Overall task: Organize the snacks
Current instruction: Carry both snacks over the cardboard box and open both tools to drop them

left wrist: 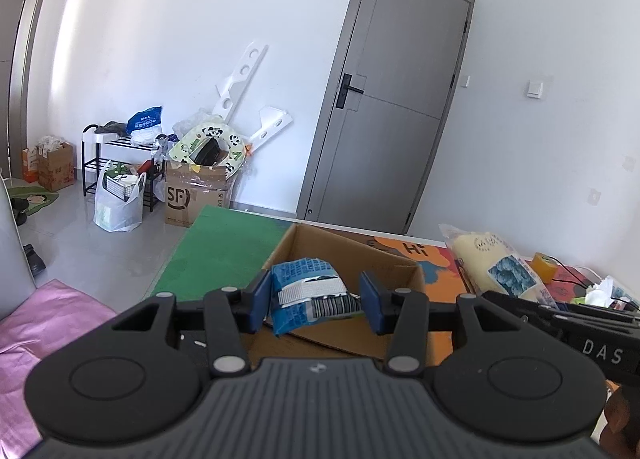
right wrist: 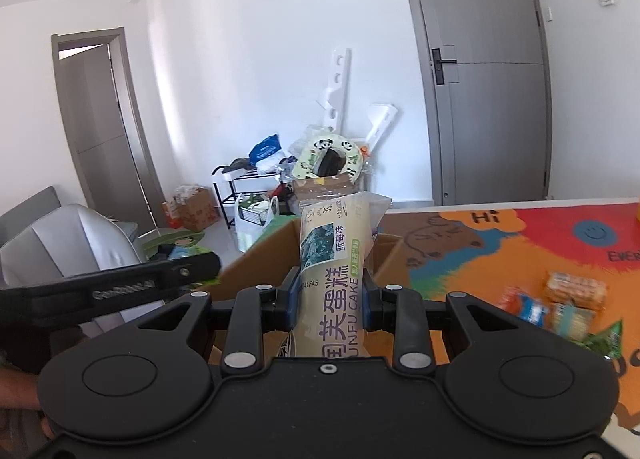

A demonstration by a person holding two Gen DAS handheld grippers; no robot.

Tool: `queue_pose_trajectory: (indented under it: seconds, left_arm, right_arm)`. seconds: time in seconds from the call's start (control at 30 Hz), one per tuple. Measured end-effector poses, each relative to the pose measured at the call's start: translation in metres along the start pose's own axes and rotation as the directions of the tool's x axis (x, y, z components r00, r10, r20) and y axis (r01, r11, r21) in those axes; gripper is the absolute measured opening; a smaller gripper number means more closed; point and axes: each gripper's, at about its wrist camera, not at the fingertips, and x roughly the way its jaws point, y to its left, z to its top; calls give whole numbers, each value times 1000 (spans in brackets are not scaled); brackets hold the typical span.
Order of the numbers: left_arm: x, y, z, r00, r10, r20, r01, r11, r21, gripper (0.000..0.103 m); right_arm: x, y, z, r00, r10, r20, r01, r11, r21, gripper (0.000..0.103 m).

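Left wrist view: the left gripper (left wrist: 316, 301) holds a blue packet (left wrist: 310, 297) between its pads, the packet hanging just ahead of the fingers and over the open box (left wrist: 352, 255). Off to its right, the right gripper (right wrist: 330, 305) is clamped narrow on a cake pack (right wrist: 334, 279), whose long axis runs forward along the fingers, its far end over the box's near wall. The box lies straight ahead of and below both grippers, the left one seemingly nearer over it. More snacks (right wrist: 568, 303) lie on the bench (right wrist: 500, 251), right of the right gripper.
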Motion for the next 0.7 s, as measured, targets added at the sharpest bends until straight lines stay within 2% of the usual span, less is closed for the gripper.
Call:
queue_pose_trajectory:
  seconds: [0.4, 0.5, 0.57, 0.7]
  left_arm:
    - [15, 19, 5, 999, 12, -39, -14, 999, -44, 48]
    - [14, 22, 8, 998, 34, -45, -37, 997, -60, 53]
    - [11, 27, 9, 999, 26, -34, -28, 996, -84, 57]
    - [8, 34, 9, 999, 35, -30, -37, 995, -92, 58]
  right_arm:
    - [18, 8, 10, 999, 38, -6, -37, 999, 24, 29]
    - [24, 10, 10, 998, 54, -14, -53, 998, 35, 29]
    - [29, 13, 9, 998, 64, -21, -63, 997, 39, 29]
    - [38, 17, 6, 997, 76, -31, -74, 996, 45, 29]
